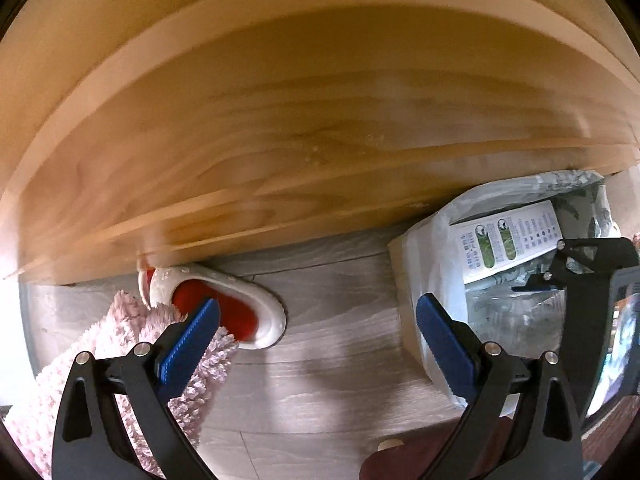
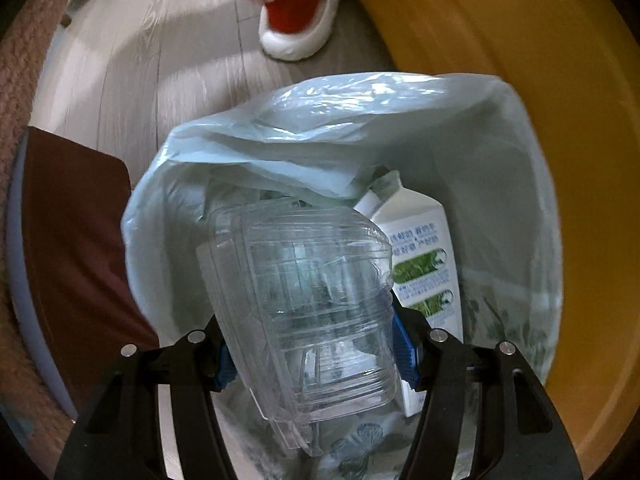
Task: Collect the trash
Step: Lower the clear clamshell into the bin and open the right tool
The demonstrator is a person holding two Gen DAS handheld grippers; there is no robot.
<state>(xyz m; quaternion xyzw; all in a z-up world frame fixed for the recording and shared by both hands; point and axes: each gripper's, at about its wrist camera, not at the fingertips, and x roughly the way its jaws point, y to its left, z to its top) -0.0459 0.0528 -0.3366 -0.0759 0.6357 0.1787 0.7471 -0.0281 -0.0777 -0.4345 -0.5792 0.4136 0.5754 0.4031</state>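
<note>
A clear plastic container (image 2: pixel 316 300) is clamped between the blue pads of the right gripper (image 2: pixel 318 354), held right over the open trash bag (image 2: pixel 304 132), where a milk carton (image 2: pixel 424 276) is already lying. The left gripper (image 1: pixel 318 344) is spread apart, nothing gripped, above grey floor (image 1: pixel 332 320) near a red-lined slipper (image 1: pixel 240 312).

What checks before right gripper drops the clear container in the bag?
1. Right gripper holds clear plastic container between its fingers: ok.
2. Container over trash bag opening: ok.
3. Bag mouth open: ok, though the near edge sags inward.
4. Room beside milk carton already inside: cannot tell.
5. Left gripper open, empty, clear of the bag: ok.
6. Slipper on the floor apart from the bag: ok.
</note>
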